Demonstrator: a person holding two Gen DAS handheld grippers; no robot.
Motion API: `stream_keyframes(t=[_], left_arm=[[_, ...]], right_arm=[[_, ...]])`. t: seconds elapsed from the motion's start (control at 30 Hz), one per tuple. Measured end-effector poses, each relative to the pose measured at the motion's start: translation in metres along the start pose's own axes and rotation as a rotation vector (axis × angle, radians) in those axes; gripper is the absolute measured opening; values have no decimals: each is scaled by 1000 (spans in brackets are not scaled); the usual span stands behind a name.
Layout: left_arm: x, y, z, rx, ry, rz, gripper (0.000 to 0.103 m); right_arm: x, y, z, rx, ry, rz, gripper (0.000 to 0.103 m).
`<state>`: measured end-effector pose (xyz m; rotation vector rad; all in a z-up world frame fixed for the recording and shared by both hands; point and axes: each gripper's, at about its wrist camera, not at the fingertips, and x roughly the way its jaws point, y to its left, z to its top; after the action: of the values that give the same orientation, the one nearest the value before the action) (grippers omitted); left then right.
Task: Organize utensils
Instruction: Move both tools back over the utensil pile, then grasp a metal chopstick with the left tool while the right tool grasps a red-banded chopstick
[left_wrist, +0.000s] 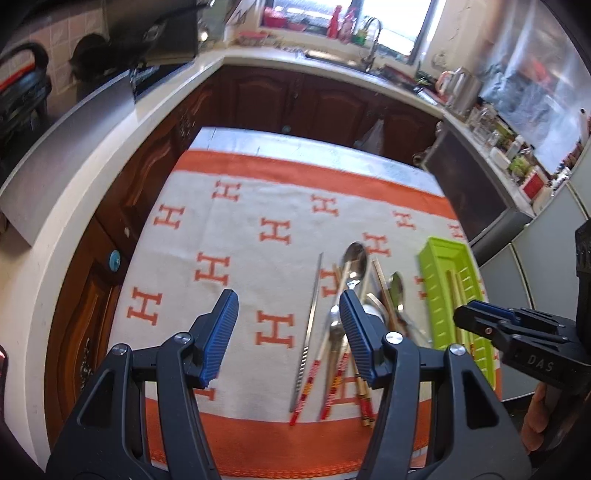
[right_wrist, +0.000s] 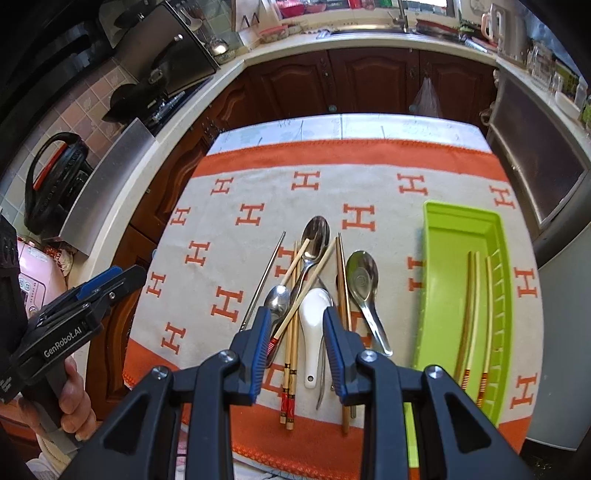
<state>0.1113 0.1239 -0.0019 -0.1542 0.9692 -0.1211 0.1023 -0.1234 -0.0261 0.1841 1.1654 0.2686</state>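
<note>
A cream cloth with an orange border and orange H letters (right_wrist: 258, 192) is seen spread over a table, filling the middle of both views, with dark wooden kitchen cabinets (right_wrist: 373, 81) curving across the top of the frame behind it.

At the right of the right wrist view, a long lime-green plastic tray (right_wrist: 443, 266) is laid on the cloth. Gold-coloured chopsticks (right_wrist: 471, 314) are held inside it, lying lengthwise towards its right wall. In the left wrist view the same tray (left_wrist: 441, 280) is found at the right edge.

At the centre of the right wrist view a loose pile of utensils is spread on the cloth, left of the tray and apart from it. A large steel spoon (right_wrist: 316, 236) is placed at the top of the pile, a steel soup spoon with a wide bowl (right_wrist: 364, 280) at its right, a white ceramic spoon (right_wrist: 314, 325) in the middle, bamboo chopsticks with red ends (right_wrist: 291, 332) crossing the pile, and a thin steel chopstick (right_wrist: 264, 280) at its left edge.

The right gripper (right_wrist: 295, 347) is held above the pile at lower centre, its jaws partly open with nothing between them. The left gripper (left_wrist: 288, 336) is seen at lower centre of its own view, jaws wider apart and likewise empty, above bare cloth beside the pile.
</note>
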Motion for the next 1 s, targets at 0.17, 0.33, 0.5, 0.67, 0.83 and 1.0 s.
stream_keyframes(t=[0.17,0.33,0.5,0.67,0.83,1.0], left_arm=[[37,13,-9,-19,76,-14,54],[80,11,-23,-1,161,-13,54],[115,-1,-37,57,213,-8,54],[133,-20,-45,142,214,9,54],[146,-32,-49,209,212,20,45],[162,-31,-56,212,247,9,32]], right_arm=[[28,-10,1,36,55,16,29],[50,-13,-1,45,96,33,29],[67,-10,-6,38,133,60,29],[80,-11,-10,43,162,77,29],[84,-13,-12,49,169,95,29],[88,-13,-13,43,171,99,29]])
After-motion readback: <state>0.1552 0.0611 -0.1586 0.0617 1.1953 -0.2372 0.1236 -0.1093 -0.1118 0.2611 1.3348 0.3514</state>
